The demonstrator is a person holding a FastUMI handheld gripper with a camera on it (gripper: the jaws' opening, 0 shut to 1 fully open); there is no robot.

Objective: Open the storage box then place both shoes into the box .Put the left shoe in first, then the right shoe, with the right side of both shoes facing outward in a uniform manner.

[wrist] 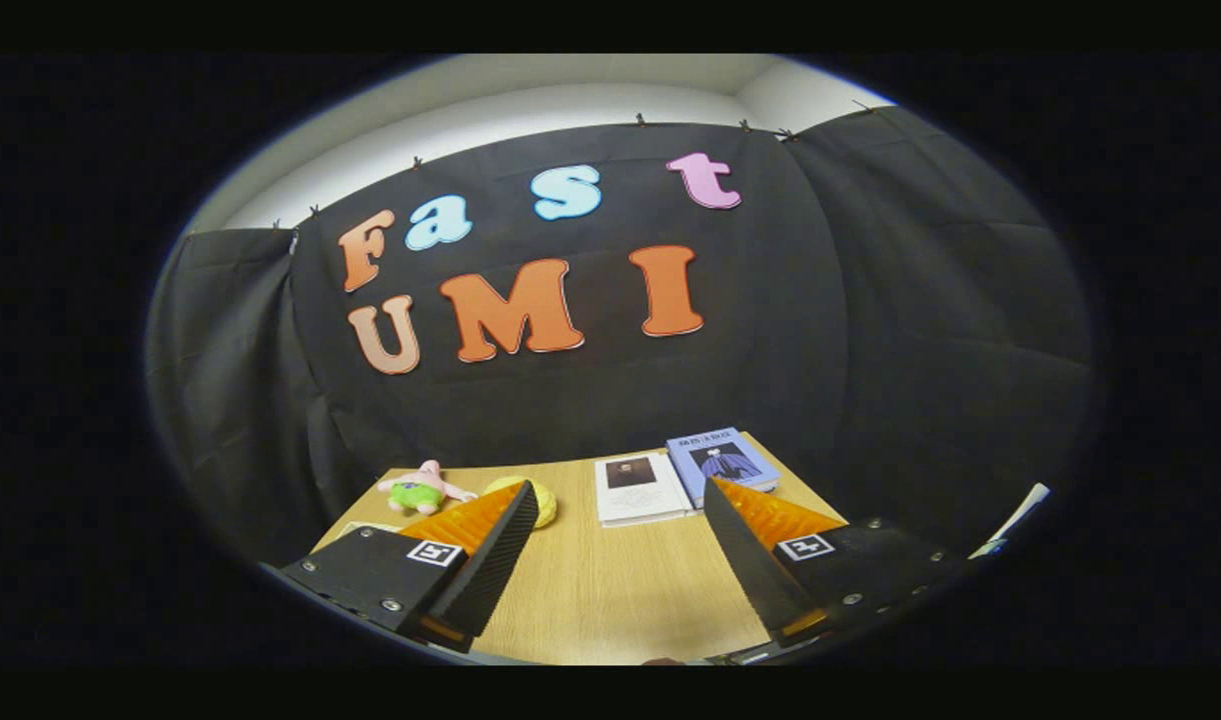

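Things lying on the wooden table

The light wood table holds a pink and green star toy near its far left corner. A yellow round thing lies just beside the toy. A white book and a blue book lie flat, side by side, at the far right.
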